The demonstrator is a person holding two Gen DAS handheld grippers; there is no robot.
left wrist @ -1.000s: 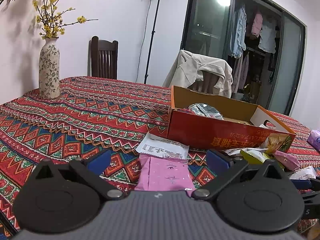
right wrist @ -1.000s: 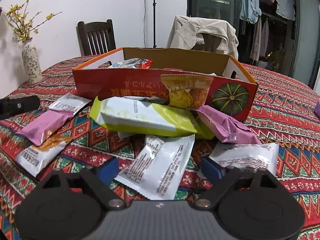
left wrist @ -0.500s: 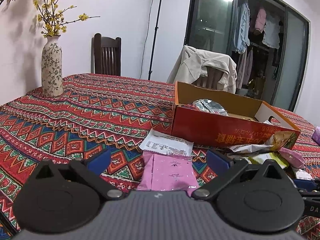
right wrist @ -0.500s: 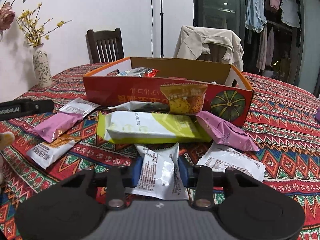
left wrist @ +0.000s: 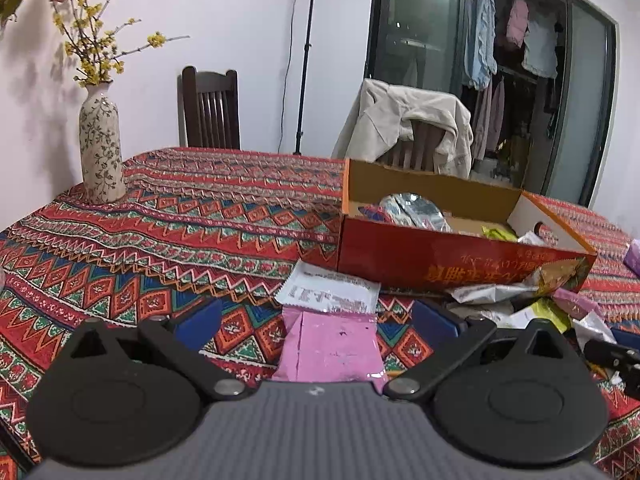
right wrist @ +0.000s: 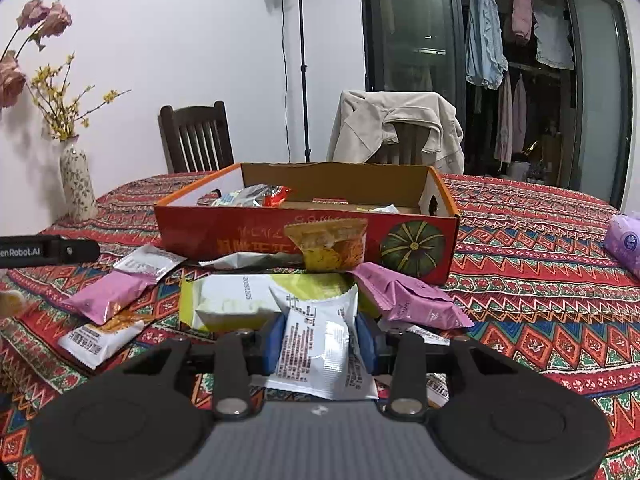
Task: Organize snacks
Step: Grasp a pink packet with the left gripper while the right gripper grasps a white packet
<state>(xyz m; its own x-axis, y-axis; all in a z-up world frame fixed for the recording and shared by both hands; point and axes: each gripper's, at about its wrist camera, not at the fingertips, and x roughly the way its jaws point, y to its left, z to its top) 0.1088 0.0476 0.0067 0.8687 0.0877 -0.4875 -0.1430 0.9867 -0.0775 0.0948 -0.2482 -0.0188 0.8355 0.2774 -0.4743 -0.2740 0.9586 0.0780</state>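
A red cardboard box [right wrist: 224, 232] [left wrist: 400, 256] holds several snacks at the table's middle. My right gripper [right wrist: 320, 340] is shut on a white snack packet [right wrist: 316, 344] and holds it lifted above the cloth, in front of the box. Below it lie a yellow-green packet [right wrist: 228, 300] and a pink packet [right wrist: 408, 296]. An orange packet [right wrist: 332, 244] leans on the box front. My left gripper [left wrist: 320, 320] is open, with a pink packet [left wrist: 332, 344] lying between its fingers and a white packet [left wrist: 328, 290] just beyond. The left gripper's tip shows in the right wrist view [right wrist: 48, 250].
A flowered vase [left wrist: 100, 152] stands at the table's far left. Two chairs [right wrist: 196, 136] stand behind the table, one draped with a beige jacket [right wrist: 396, 128]. A purple pack [right wrist: 624, 240] lies at the right. More packets [right wrist: 100, 332] lie at front left.
My right gripper closed on the white packet and has lifted it off the table. My left gripper stayed open over the pink packet and rose slightly.
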